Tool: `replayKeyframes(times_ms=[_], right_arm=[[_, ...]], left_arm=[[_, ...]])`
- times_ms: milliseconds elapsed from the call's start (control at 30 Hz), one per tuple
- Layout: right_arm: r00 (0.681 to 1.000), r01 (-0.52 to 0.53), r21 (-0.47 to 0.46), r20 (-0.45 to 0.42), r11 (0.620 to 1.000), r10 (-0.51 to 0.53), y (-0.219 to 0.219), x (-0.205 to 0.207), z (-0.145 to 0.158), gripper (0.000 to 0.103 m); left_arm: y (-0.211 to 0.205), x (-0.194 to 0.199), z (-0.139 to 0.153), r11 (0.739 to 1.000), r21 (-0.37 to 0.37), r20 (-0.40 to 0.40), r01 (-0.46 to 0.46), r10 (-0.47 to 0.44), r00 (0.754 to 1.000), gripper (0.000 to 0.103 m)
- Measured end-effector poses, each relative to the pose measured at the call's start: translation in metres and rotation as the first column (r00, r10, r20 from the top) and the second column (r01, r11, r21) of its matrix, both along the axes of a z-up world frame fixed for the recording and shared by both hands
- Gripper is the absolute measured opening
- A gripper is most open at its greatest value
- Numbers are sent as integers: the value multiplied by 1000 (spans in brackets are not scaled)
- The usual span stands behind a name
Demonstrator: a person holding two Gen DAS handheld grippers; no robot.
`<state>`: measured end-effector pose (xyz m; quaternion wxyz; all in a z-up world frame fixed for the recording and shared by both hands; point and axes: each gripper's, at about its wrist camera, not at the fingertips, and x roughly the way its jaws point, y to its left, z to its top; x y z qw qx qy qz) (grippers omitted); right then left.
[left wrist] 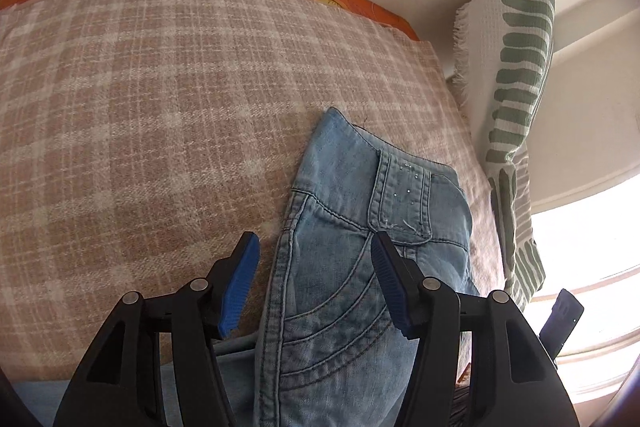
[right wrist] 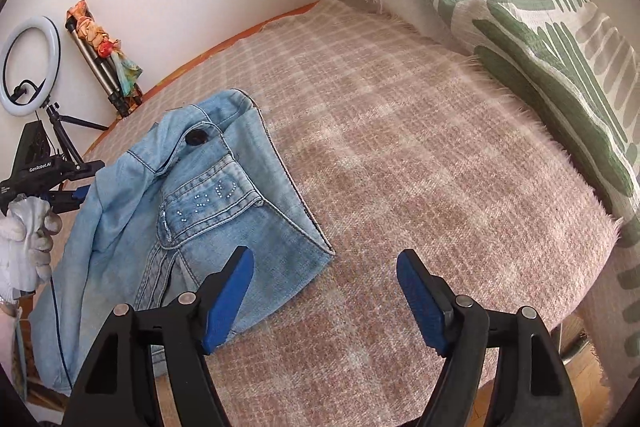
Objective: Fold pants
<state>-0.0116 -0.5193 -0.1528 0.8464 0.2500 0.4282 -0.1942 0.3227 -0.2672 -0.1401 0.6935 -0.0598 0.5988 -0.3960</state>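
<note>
My left gripper [left wrist: 316,259] has its jaws released, hanging over the pants [left wrist: 344,251] with nothing pinched. My right gripper [right wrist: 325,269] is released too, above bare plaid blanket [right wrist: 420,155] just beside the waistband. The pants lie crumpled on the bed, one end spilling over its near edge, a striped pillow [right wrist: 520,11] beyond.

The legs of the jeans [left wrist: 340,267] run under the left gripper [left wrist: 316,255] and out of the bottom edge, so their length cannot be seen. Far to the left of the right gripper [right wrist: 326,271], the gloved hand [right wrist: 24,239] is cut by the edge. The green-striped pillow [right wrist: 520,27] beyond it is also cut off.
</note>
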Motion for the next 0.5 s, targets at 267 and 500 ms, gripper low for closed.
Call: replayKeyframes(times_ms=[267,500], right_arm=[[1000,-8,30,18,1000,7,-3,-2,0,77],[999,-33,13,27,999,32,4,1,5,76]], left_arm=[[-17,-5,-14,999,-19,-43,-46,45,998,52],[-15,-17,-2,997,-46,46,-57,59,997,7]])
